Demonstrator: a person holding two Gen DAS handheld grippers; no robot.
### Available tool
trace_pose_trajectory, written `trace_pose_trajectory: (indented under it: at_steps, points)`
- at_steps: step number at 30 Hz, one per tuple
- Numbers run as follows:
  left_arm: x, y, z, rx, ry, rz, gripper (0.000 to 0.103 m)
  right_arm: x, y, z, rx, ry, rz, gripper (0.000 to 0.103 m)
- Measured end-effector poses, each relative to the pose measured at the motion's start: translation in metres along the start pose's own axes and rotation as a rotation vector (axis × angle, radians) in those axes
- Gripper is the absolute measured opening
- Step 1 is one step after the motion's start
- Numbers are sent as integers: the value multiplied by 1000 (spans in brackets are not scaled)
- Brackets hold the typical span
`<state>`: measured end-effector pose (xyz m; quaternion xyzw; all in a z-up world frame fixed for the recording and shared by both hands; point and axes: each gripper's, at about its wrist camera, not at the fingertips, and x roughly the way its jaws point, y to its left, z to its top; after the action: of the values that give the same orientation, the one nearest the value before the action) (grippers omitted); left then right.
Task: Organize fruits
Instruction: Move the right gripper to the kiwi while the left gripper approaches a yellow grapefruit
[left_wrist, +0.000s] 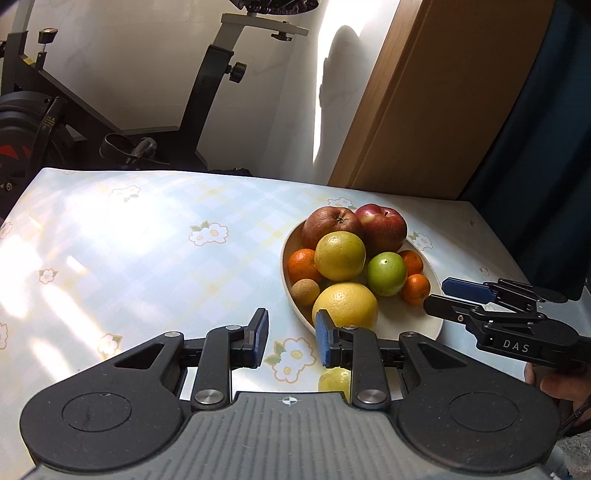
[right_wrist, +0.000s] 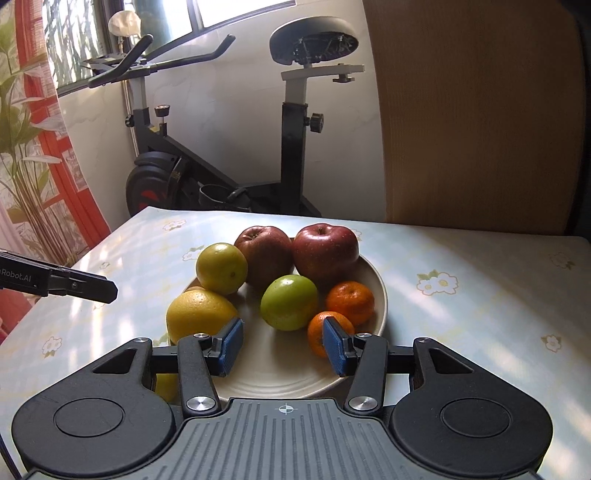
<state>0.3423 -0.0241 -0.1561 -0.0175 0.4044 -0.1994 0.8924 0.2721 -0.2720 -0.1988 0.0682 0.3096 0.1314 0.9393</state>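
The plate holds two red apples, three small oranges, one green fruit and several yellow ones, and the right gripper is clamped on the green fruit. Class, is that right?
Not quite. The right gripper holds nothing: in the right wrist view its jaws stand apart over the plate, short of the green fruit. The fruit count stands.

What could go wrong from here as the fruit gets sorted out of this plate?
1. The fruit is heaped: pulling the big yellow citrus at the plate's near rim could let the yellow-green fruit leaning above it roll off.
2. The two apples sit at the far side, so reaching them may knock the green fruit or tangerines.
3. Both grippers, left and right, crowd the same plate and could collide.
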Motion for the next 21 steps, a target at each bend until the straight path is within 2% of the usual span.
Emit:
trace_pose_trajectory:
  at_steps: [9, 16, 21]
  points:
    - [-25, -15, -27, 20, -19, 0, 30, -46, -1, -34, 53, 4, -33, 44]
    - [-38, -28, -44, -25, -46, -13, 32, -80, 2, -68, -4, 101, -39, 41]
    - [-38, -33, -60, -46, -27, -30, 33, -97, 2, -93, 25, 166, -28, 37]
